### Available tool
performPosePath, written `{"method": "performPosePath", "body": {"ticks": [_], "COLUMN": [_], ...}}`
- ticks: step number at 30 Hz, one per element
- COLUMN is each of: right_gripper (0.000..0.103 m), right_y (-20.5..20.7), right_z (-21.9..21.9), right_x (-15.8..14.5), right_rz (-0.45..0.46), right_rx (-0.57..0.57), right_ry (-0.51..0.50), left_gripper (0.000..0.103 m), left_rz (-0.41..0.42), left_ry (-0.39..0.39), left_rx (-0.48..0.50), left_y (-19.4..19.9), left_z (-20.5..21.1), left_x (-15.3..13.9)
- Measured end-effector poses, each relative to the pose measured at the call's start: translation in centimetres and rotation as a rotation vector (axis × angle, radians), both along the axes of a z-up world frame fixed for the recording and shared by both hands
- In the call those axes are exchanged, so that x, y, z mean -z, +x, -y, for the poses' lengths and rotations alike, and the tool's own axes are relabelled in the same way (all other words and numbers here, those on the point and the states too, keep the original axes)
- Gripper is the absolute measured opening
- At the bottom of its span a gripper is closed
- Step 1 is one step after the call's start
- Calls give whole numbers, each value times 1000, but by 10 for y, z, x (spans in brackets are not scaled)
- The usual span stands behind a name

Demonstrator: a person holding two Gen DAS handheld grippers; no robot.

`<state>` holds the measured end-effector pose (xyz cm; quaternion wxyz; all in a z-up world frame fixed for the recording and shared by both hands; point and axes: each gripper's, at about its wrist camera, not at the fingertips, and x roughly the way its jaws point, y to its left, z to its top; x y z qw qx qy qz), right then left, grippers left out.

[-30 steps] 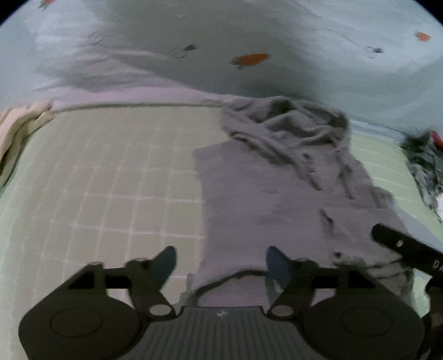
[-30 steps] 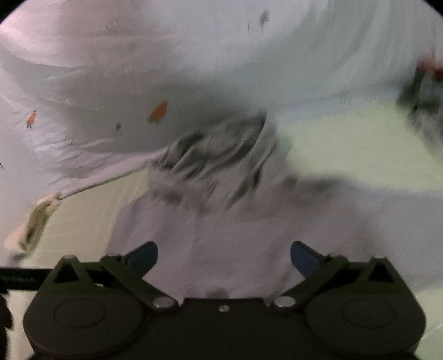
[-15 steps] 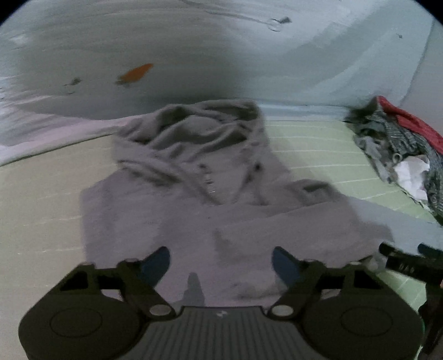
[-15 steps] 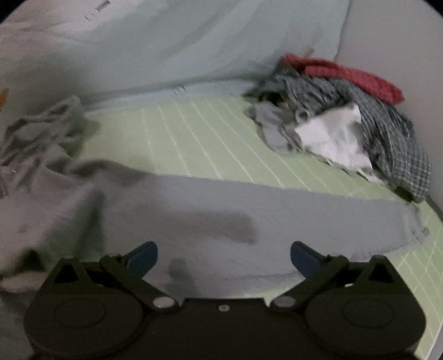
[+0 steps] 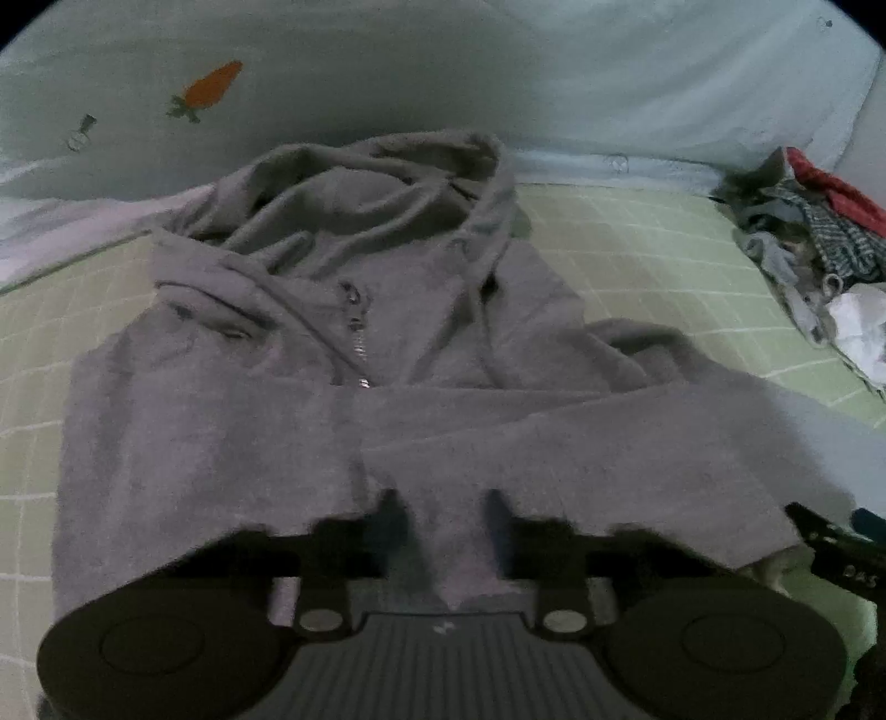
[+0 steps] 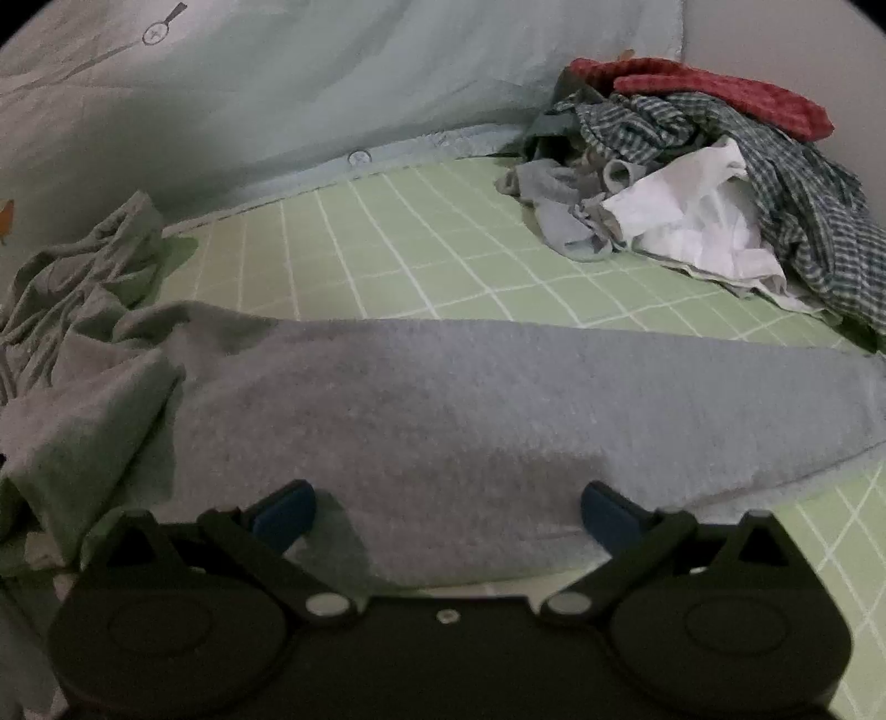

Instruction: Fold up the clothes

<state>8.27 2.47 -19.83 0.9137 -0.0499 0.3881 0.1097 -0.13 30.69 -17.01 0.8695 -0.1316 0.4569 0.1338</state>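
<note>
A grey zip hoodie lies on a green checked sheet, hood at the far end. One sleeve stretches out flat to the right. My left gripper sits low over the hoodie's front near the zip; its fingers have closed in on a fold of grey cloth. My right gripper is open just above the near edge of the sleeve, a fingertip on either side, holding nothing. The right gripper's tip also shows in the left wrist view.
A pile of loose clothes, checked, white, grey and red, lies at the far right. A pale blue duvet with a carrot print bunches along the far side. A wall rises behind the pile.
My left gripper moved closer to the hoodie and its fingers narrowed onto the cloth. My right gripper swung right from the hoodie body to the outstretched sleeve and stayed open.
</note>
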Motion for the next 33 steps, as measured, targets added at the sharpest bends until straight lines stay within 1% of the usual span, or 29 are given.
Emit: {"method": "performPosePath", "body": {"ticks": [2, 5, 7, 10, 14, 17, 18, 20, 21, 23, 24, 26, 28, 33], "right_gripper": [103, 103, 103, 103, 103, 103, 103, 103, 103, 103, 103, 103, 103, 103], "right_y": [-1, -4, -7, -11, -13, -13, -13, -13, -13, -13, -13, -12, -11, 3], "right_z": [0, 1, 2, 3, 3, 3, 3, 4, 4, 4, 4, 5, 5, 13], "right_x": [1, 3, 5, 8, 10, 10, 10, 11, 11, 11, 11, 10, 9, 3], "right_rz": [14, 42, 64, 97, 121, 123, 123, 125, 124, 124, 123, 118, 109, 74], "right_rx": [-4, -3, 0, 4, 6, 6, 6, 6, 7, 7, 7, 5, -1, -67], "right_ry": [6, 15, 20, 28, 34, 34, 35, 35, 36, 37, 38, 42, 43, 24], "left_gripper": [5, 5, 5, 5, 5, 5, 5, 12, 18, 39, 44, 65, 74, 76], "left_rz": [4, 25, 42, 59, 76, 57, 39, -3, -25, -52, -57, -64, -71, -90], "left_ry": [6, 27, 60, 140, 214, 287, 283, 247, 220, 189, 185, 182, 179, 171], "left_rx": [-5, -8, -4, -17, -77, -137, -167, -239, -280, -327, -323, -301, -280, -227], "left_y": [-2, -8, -14, -27, -49, -63, -66, -71, -73, -79, -78, -75, -72, -65], "left_z": [0, 1, 2, -2, -21, -40, -49, -66, -74, -82, -80, -72, -64, -43], "left_x": [0, -8, -19, -39, -60, -65, -63, -56, -51, -44, -43, -41, -39, -33]}}
